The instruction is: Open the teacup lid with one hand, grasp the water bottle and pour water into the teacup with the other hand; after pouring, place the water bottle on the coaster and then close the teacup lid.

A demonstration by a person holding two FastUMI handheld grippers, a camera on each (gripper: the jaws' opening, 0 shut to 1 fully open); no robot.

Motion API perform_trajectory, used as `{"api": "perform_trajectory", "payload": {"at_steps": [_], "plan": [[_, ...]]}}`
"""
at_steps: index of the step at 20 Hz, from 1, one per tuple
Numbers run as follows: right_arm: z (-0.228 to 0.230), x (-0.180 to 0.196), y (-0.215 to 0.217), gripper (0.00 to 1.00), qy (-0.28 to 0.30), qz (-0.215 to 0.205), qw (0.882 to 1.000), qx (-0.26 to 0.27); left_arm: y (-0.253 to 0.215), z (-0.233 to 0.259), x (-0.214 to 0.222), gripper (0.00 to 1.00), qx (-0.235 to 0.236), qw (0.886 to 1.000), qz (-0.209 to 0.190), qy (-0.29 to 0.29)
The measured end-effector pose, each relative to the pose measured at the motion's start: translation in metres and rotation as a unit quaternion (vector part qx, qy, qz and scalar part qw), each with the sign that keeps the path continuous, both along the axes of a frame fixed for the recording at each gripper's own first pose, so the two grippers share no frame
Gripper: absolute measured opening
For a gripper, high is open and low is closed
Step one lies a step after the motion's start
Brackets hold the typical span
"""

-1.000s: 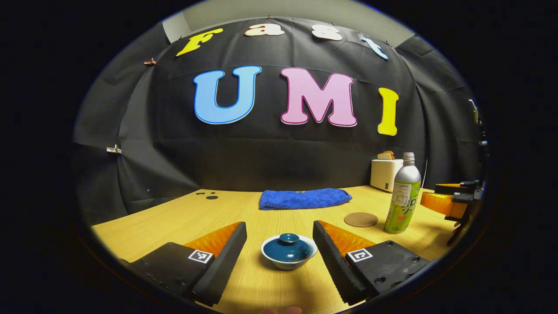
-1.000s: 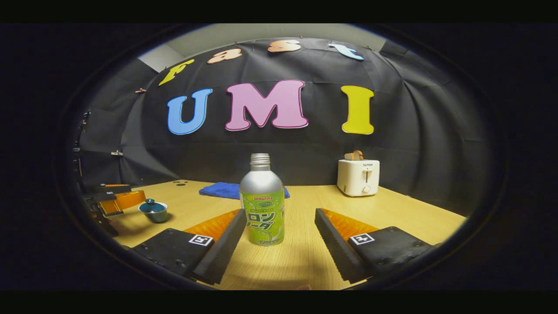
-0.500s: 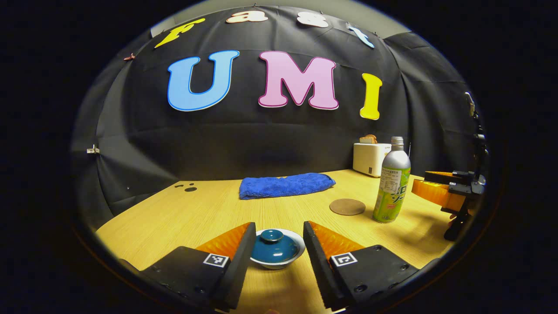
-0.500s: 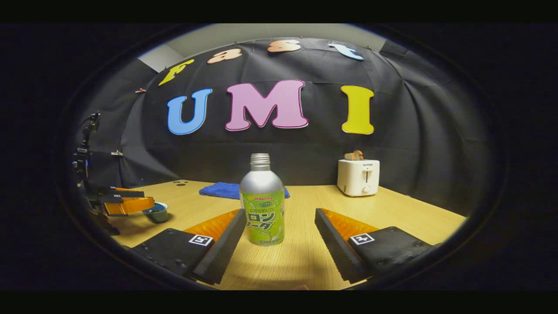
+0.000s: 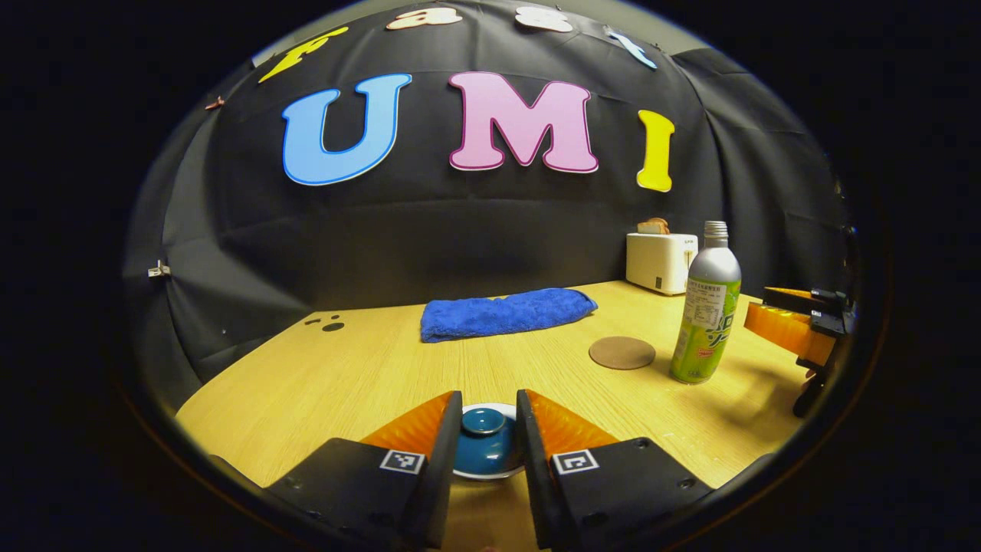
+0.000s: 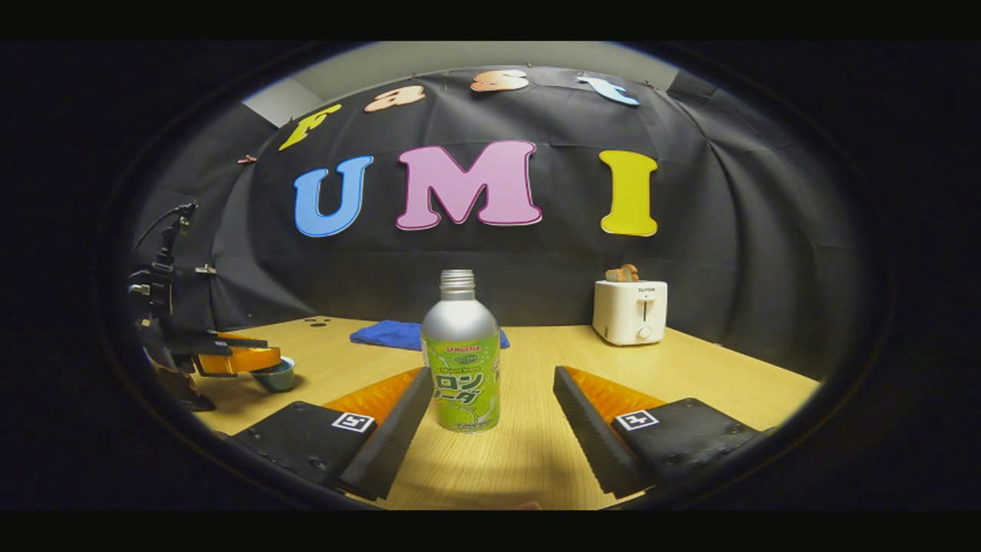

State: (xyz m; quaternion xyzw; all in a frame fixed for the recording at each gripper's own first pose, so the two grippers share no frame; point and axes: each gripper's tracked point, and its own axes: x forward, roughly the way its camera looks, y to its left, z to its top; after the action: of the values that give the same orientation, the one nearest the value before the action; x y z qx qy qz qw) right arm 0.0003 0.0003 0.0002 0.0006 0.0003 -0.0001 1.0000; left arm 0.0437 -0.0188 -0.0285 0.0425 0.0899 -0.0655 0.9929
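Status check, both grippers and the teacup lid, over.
Left gripper closing around lid, contact unclear. Right gripper open, bottle ungrasped. Coaster unobstructed.

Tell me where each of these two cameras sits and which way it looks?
Left gripper view: rides the left hand-held gripper, looking low over the table at the teacup lid between its fingers.
Right gripper view: rides the right hand-held gripper, facing the water bottle standing between its open fingers.
Shared: bottle, teacup, blue towel, toaster, and each other's gripper.
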Motion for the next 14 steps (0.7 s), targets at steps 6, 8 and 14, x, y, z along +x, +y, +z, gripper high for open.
{"api": "perform_trajectory", "payload": {"at_steps": [6, 8, 14], "plan": [[0.000, 0.000, 0.000, 0.98, 0.000, 0.000, 1.000, 0.000, 0.003, 0.002, 0.000, 0.33, -0.007, 1.000, 0.004, -0.008], [0.000, 0.000, 0.000, 0.98, 0.000, 0.000, 1.000, 0.000, 0.004, 0.005, 0.000, 0.32, -0.018, 1.000, 0.009, -0.018], [-0.001, 0.006, 0.019, 0.98, 0.001, 0.034, 0.999, 0.001, 0.021, 0.023, -0.014, 0.31, -0.060, 0.995, 0.041, -0.073]]}}
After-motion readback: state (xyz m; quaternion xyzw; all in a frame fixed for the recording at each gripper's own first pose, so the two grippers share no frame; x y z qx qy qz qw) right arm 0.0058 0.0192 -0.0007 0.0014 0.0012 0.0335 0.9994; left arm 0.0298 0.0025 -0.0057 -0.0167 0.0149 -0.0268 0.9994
